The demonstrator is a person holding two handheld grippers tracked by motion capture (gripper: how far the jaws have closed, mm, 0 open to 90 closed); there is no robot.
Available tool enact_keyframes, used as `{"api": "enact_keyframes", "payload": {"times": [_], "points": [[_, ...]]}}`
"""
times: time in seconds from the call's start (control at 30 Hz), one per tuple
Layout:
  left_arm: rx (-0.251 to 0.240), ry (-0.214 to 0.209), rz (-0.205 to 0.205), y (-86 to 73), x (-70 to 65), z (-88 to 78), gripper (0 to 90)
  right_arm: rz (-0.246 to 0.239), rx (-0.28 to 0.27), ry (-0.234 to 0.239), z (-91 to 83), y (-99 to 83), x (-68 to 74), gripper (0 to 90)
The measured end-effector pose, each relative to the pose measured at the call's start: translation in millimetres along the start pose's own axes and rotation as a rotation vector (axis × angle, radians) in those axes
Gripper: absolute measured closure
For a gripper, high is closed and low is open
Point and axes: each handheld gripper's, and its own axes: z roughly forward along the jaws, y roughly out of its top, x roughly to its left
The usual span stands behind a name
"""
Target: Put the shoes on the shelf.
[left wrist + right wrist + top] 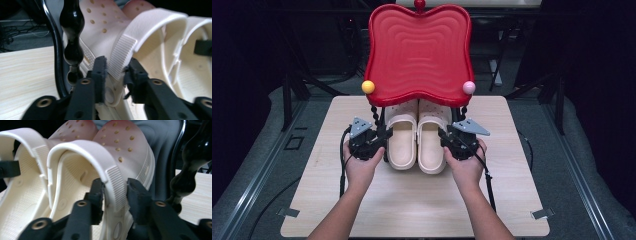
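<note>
Near the front of the bench (422,210), two forearms come in from its near edge, each hand carrying a pair of tongs. The left tongs (115,68) straddle the heel strap of the left clog (402,140), with the textured strap standing between the jaws; the pads appear to rest against it or just beside it, and whether they pinch firmly cannot be told. The right tongs (114,188) likewise bracket the ribbed strap of the right clog (432,145), and here small gaps seem to remain on both sides, so the hold looks loose at best. The two cream clogs lie side by side at the middle of the bench, heels toward the near edge, toes tucked under a red tray (419,50) raised on black beaded legs (72,37); one such leg stands just beside each clog's outer flank. Judged by appearance, the clogs are light moulded foam: springy, slightly grippy, not fragile. The strap is thin and will likely flex or pivot under a pull, so a firmer hold may be the thicker heel rim or side wall. Drawing them straight toward the near edge should clear the legs.
</note>
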Motion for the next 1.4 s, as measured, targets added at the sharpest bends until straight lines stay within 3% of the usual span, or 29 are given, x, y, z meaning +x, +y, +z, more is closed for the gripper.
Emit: {"api": "enact_keyframes", "payload": {"times": [0.1,0.3,0.53,0.57,0.67,0.7,0.9,1.07,1.27,1.3,1.37,1.4], "points": [[-0.009,0.001,0.001,-0.3,-1.3,-4.4,66.3,-0.036,-0.005,-0.01,-3.9,-1.9,2.2,60.0],[-0.007,-0.012,-0.005,-4.0,-1.2,-13.6,63.5,-0.044,-0.01,-0.002,-13.0,-2.1,3.6,57.9],[-0.003,-0.046,-0.004,-15.9,-5.5,-36.6,63.6,-0.073,-0.037,0.038,-39.5,-7.5,10.6,58.4],[0.006,-0.058,-0.002,-22.6,-8.5,-44.6,63.4,-0.096,-0.008,0.058,-48.2,-16.4,15.2,58.4],[0.016,-0.07,0.005,-32.1,-12.0,-51.1,60.5,-0.111,0.0,0.064,-55.1,-27.3,19.6,58.2],[0.02,-0.076,0.009,-41.4,-14.9,-56.2,60.0,-0.135,0.023,0.072,-61.5,-40.3,23.2,57.8],[0.055,-0.094,0.008,-63.3,-20.1,-63.0,57.8,-0.134,0.07,0.083,-71.5,-67.8,25.1,57.9],[0.091,-0.094,-0.002,-80.2,-23.9,-58.9,64.2,-0.105,0.094,0.087,-71.8,-83.3,24.5,71.2],[0.141,-0.108,-0.006,-92.7,-27.3,-49.7,83.6,-0.082,0.194,0.125,-57.4,-100.4,29.4,87.2],[0.156,-0.11,0.003,-92.8,-27.6,-48.6,86.5,-0.075,0.182,0.124,-53.5,-102.4,30.6,89.7],[0.15,-0.11,0.003,-93.0,-28.8,-45.6,89.4,-0.089,0.219,0.136,-50.6,-102.0,32.2,90.0],[0.15,-0.113,0.004,-92.8,-29.0,-43.9,89.6,-0.09,0.194,0.137,-46.9,-103.0,34.0,90.0]]}}
